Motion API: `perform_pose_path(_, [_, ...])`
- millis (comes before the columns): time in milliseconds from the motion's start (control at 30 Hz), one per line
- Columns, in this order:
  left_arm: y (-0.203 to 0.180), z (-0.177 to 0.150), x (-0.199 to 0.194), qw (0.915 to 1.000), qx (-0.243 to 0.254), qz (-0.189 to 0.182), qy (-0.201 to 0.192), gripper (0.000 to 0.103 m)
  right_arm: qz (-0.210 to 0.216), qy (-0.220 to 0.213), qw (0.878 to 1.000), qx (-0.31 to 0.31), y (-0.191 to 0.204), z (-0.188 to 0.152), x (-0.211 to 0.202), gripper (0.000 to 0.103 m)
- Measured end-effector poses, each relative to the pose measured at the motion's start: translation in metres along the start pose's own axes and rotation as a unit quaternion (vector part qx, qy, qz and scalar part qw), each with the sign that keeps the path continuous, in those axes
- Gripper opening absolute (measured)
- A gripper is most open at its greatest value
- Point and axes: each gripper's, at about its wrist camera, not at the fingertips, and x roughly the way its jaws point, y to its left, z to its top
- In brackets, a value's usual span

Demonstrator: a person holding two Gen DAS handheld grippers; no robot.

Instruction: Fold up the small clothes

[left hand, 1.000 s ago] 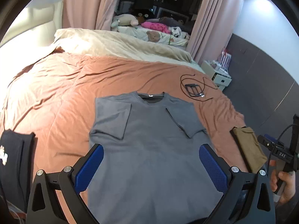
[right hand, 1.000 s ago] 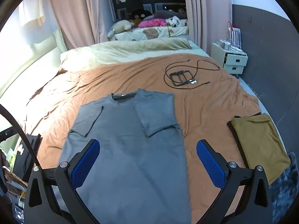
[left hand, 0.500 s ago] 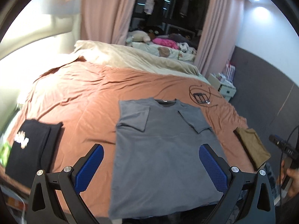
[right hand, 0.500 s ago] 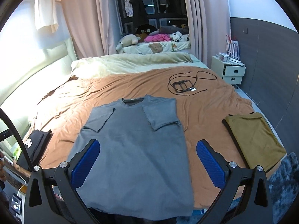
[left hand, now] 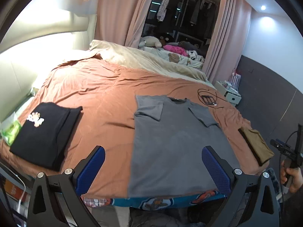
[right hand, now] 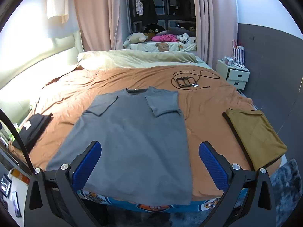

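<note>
black folded garment point(left hand: 47, 130): far left on the bed, folded, white print on top, well apart from both grippers
left gripper point(left hand: 153, 168): jaws spread wide, blue pads empty, hanging off the near edge of the bed, above the hem
grey T-shirt point(right hand: 136, 136): flat on the brown bedspread point(left hand: 98, 98), both sleeves already folded in over the chest, hem at the near edge, collar at the far end
long axis: runs straight away from both grippers, hem nearest, collar farthest
right gripper point(right hand: 149, 167): jaws wide apart, holding nothing, also off the near edge, over the hem's right part
nearer hand: about equal, each lines up with its own hem corner; judged next move is pinch both hem corners and carry them toward the collar
risk: hem lies right at the bed edge, a pinch could catch the bedspread too
tan folded garment point(right hand: 253, 134): right edge of bed, done, clear of the shirt
cable and frame point(right hand: 187, 79): beyond the collar, to its right, not touching
</note>
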Motion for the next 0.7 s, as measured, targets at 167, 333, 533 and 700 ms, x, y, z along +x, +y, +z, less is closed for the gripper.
perform_pose_path(167, [0.012, -0.032, -0.022, 0.9999, -0.013, -0.003, -0.01, 0.103, 0.01, -0.001, 1.0, 0.018, -0.008, -0.024, -0.015, 0.103])
perform_pose_path(333, [0.015, -0.063, -0.029, 0.9995, -0.024, 0.014, -0.012, 0.103, 0.013, 0.009, 0.999, 0.038, -0.021, -0.048, -0.027, 0.103])
perform_pose_path(533, [0.008, -0.093, -0.011, 0.9991, -0.009, 0.037, 0.017, 0.103, 0.013, 0.019, 0.998, 0.061, -0.036, -0.071, -0.036, 0.103])
perform_pose_path(700, [0.001, -0.114, 0.004, 0.9976, 0.009, 0.059, 0.035, 0.103, 0.019, 0.027, 0.995, 0.098, -0.053, -0.088, -0.034, 0.103])
